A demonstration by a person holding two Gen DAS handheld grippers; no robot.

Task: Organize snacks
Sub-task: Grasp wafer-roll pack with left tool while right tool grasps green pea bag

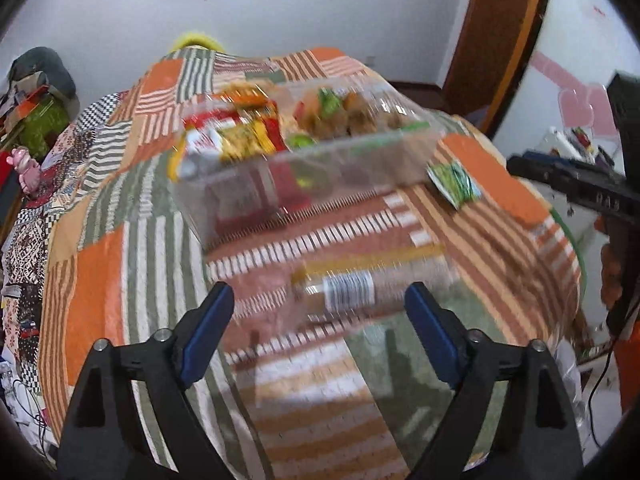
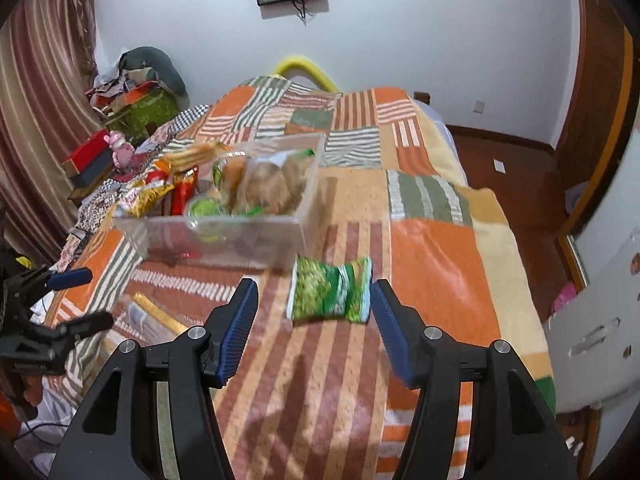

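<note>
A clear plastic box (image 1: pixel 352 156) (image 2: pixel 240 236) holding several snack packs sits on the patchwork bedspread. A clear packet with a gold strip and a barcode (image 1: pixel 348 290) (image 2: pixel 154 314) lies on the bed just ahead of my open, empty left gripper (image 1: pixel 320 304). A green snack bag (image 2: pixel 330 292) (image 1: pixel 454 180) lies right of the box, just ahead of my open, empty right gripper (image 2: pixel 314 300), nearer its right finger. The left gripper also shows at the left edge of the right wrist view (image 2: pixel 74 300).
The bedspread (image 1: pixel 112 272) (image 2: pixel 436 264) covers the whole bed. A pink toy (image 2: pixel 120 148) and red boxes (image 2: pixel 86 156) lie at the bed's far left. A white cabinet (image 2: pixel 592 328) stands right of the bed. The wooden floor (image 2: pixel 520 172) lies beyond.
</note>
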